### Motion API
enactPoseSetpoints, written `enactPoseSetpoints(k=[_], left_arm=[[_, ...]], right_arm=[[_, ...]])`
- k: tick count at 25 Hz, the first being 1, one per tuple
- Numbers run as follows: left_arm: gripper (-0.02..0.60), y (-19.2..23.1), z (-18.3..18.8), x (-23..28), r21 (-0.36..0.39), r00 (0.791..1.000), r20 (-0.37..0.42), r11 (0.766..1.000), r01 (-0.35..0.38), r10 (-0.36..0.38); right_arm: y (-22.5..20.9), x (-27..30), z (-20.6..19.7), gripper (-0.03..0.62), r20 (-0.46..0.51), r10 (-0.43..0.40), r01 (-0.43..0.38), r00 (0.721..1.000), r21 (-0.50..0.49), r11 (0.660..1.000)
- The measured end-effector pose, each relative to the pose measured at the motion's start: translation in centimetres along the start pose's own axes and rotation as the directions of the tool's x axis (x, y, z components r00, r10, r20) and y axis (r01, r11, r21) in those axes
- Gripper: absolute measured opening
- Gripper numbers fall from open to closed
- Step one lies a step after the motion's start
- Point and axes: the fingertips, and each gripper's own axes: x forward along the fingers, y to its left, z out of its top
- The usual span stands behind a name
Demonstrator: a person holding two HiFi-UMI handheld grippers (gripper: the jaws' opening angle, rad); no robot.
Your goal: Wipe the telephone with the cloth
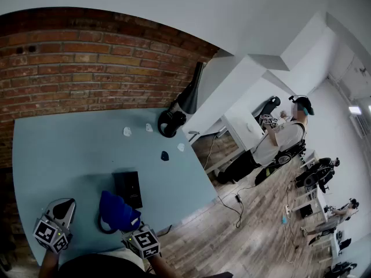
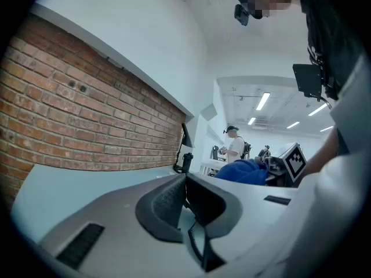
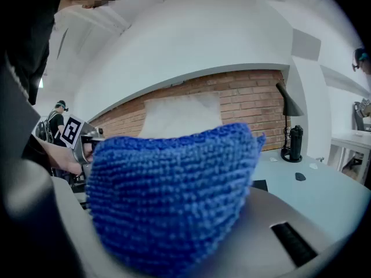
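on the near part of the pale blue table top (image 1: 69, 155), a flat black rectangular telephone (image 1: 128, 187) is seen lying, roughly midway between the two tongs. a bright blue looped microfibre cloth (image 1: 118, 210) is bunched up just beside the telephone's near edge and overlaps its near corner in the head view; whether the two touch cannot be told. the cloth is clamped in the right gripper (image 1: 134, 229), whose jaws are closed on it, and in the right gripper view the cloth (image 3: 174, 207) fills most of the frame. the left gripper (image 1: 64, 206) is held at the table's near left, apart from the telephone; in its own view the left gripper (image 2: 185, 181) is seen with its dark pads (image 2: 165, 204) brought together and nothing between them. a black desk lamp (image 1: 181, 110) is stood at the far edge, before the red brick wall (image 1: 87, 68).
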Motion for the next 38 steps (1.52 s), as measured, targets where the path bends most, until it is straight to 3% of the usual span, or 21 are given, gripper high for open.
enactPoseSetpoints(k=[5,13,16,20,25,27,33,38], left_arm=[[0.02,1.3,-0.6,0.3,0.002,0.999,0.005,0.999,-0.035,0.035],[0.02,2.1,-0.6,-0.5,0.012,0.998,-0.013,0.998,-0.056,0.056],[0.02,1.7,-1.0,-0.3,0.013,0.998,-0.034,0.998,-0.056,0.056],[0.02,2.1,-1.3,-0.3,0.011,0.997,-0.051,0.998,-0.062,0.063],[0.02,4.4,-1.0,-1.5,-0.003,0.992,-0.053,0.993,-0.115,0.114],[0.02,4.9,-1.0,-1.7,-0.006,0.99,-0.059,0.992,-0.126,0.126],[0.02,6.5,-1.2,-2.3,-0.014,0.985,-0.078,0.987,-0.157,0.156],[0.02,6.8,-2.0,-3.1,-0.039,0.981,-0.098,0.984,-0.174,0.17]], right_arm=[[-0.8,2.3,-0.8,0.061,-0.05,0.072,-0.073,0.996,-0.012,0.997],[-6.1,5.4,0.6,0.069,-0.098,-0.066,0.047,0.993,-0.186,0.981],[-10.4,5.8,1.9,0.069,-0.11,-0.199,0.156,0.974,-0.317,0.935],[-15.3,6.7,3.9,0.069,-0.106,-0.357,0.263,0.928,-0.493,0.83],[-17.0,10.5,2.0,0.069,-0.178,-0.413,0.165,0.893,-0.725,0.669],[-17.1,11.9,0.5,0.069,-0.217,-0.416,0.106,0.883,-0.772,0.627],[-16.1,15.9,-4.5,0.069,-0.339,-0.386,-0.062,0.858,-0.814,0.577],[-15.7,15.6,-5.7,0.057,-0.364,-0.391,-0.054,0.846,-0.786,0.616]])
